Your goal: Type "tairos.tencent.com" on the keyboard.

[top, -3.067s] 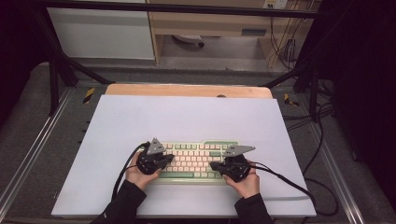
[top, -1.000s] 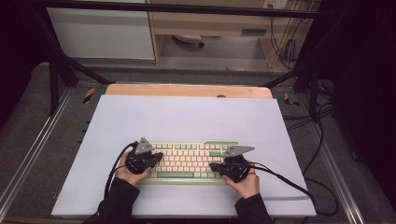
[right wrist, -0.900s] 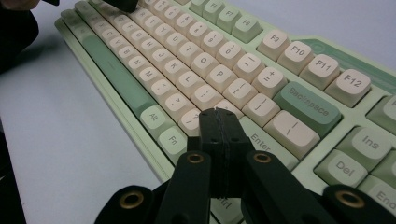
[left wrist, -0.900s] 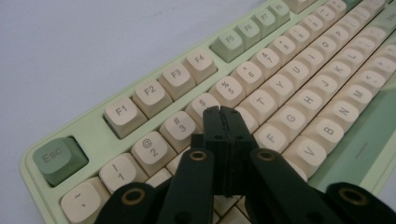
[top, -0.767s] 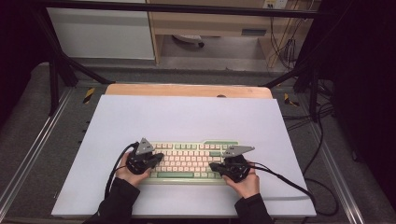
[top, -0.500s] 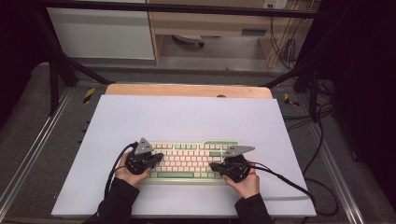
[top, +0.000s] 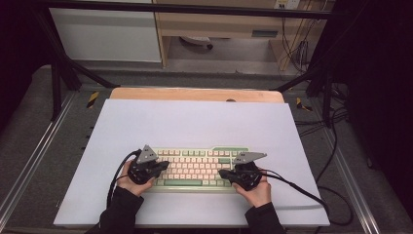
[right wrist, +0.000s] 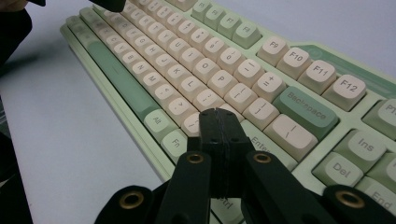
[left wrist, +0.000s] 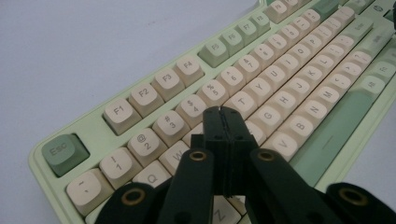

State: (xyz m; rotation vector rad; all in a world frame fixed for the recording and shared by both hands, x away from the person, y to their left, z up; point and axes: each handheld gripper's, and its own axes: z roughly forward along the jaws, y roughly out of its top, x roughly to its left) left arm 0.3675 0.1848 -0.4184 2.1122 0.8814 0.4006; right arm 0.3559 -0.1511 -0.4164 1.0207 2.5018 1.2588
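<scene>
A pale green keyboard with cream keys lies flat on a white mat. My left gripper is shut and empty at the keyboard's left end, pointing right. In the left gripper view its closed tips hover over the letter keys of the keyboard, near the R and T. My right gripper is shut and empty at the right end, pointing left. In the right gripper view its tips sit just above the keys of the keyboard, left of Enter. Whether either touches a key I cannot tell.
The mat covers a wooden board set in a metal frame. A black cable trails right from the right gripper across the mat's near corner. Wide bare mat lies beyond the keyboard.
Since three seconds ago the left gripper has shifted a little to the left along the keyboard. Over the last second neither hand visibly moves, and both stay shut.
</scene>
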